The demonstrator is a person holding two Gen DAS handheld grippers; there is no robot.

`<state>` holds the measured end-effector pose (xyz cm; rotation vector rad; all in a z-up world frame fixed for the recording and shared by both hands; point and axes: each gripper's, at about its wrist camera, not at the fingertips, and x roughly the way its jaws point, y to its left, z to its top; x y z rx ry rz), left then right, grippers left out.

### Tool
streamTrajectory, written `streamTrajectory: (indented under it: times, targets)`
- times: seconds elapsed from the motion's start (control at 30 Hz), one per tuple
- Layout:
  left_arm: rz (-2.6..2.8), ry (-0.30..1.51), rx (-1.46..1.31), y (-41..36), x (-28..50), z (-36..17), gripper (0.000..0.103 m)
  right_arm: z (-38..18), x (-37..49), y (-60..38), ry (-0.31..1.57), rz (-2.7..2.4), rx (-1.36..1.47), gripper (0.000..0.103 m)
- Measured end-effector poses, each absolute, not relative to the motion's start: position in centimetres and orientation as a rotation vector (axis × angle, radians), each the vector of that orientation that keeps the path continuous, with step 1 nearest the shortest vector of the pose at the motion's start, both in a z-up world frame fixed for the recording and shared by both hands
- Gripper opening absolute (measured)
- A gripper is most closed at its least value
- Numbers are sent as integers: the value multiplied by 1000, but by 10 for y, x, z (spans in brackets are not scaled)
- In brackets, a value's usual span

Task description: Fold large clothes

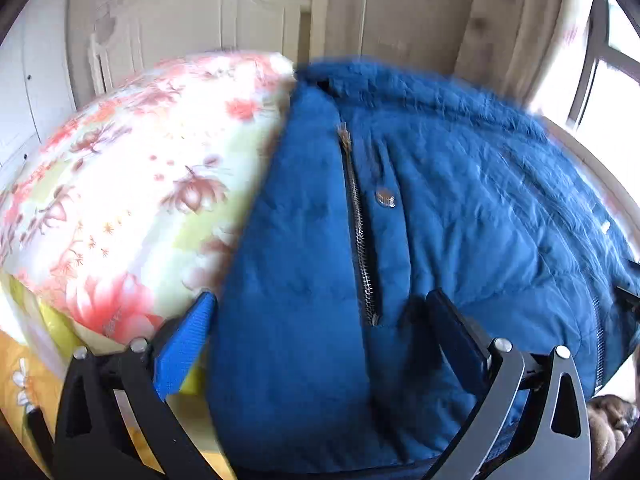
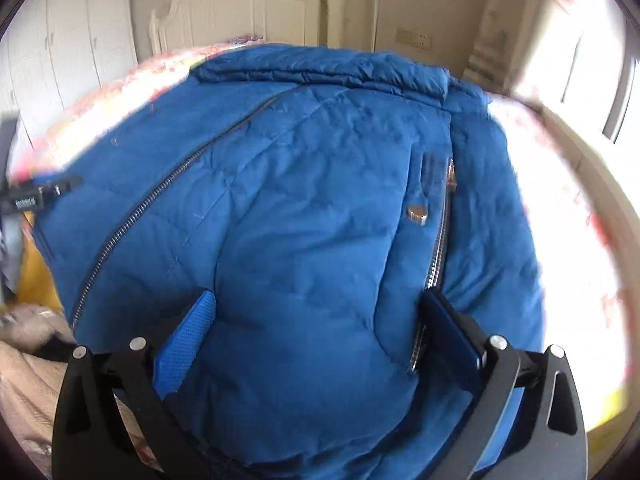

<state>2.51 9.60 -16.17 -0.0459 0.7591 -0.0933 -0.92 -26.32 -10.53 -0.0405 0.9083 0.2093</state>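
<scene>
Two grippers, left gripper (image 1: 320, 320) and right gripper (image 2: 320, 316), both with jaws spread, hover over the puffy blue quilted zip-up jacket (image 2: 304, 208) lying on the floral bedspread (image 1: 132, 184); slick padding may slide out, or a finger may snag the metal zipper (image 1: 360, 232)

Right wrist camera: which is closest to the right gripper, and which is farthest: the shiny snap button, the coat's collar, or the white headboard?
From the right gripper:
1. Snap button, on the blue coat just ahead, slightly right.
2. Collar, folded along the coat's far edge.
3. White headboard, against the back wall, upper left.
</scene>
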Motion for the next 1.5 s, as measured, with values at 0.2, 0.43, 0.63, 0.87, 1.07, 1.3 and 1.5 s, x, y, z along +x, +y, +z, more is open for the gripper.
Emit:
streamTrajectory:
  times: [0.2, 0.43, 0.63, 0.87, 1.07, 1.3, 1.5]
  targets:
    - [-82, 714, 12, 79, 10, -147, 99, -79, -17, -249, 816, 155, -115, 100]
    - [-160, 731, 221, 25, 3, -159, 99, -106, -9, -275, 905, 129, 8, 100]
    - [-193, 752, 160, 31, 9, -161, 99, -81, -21, -291, 824, 39, -31, 100]
    - [-207, 747, 145, 34, 4, -163, 99, -107, -21, -307, 889, 44, 10, 100]
    - [-217, 744, 136, 37, 3, -164, 99, -99, -29, -327, 879, -3, 55, 100]
    - [-226, 721, 109, 49, -9, -153, 99, -102, -55, -345, 884, -24, 120, 100]
    - [-173, 748, -156, 128, -12, -157, 99, -107, -71, -359, 884, -13, 171, 101]
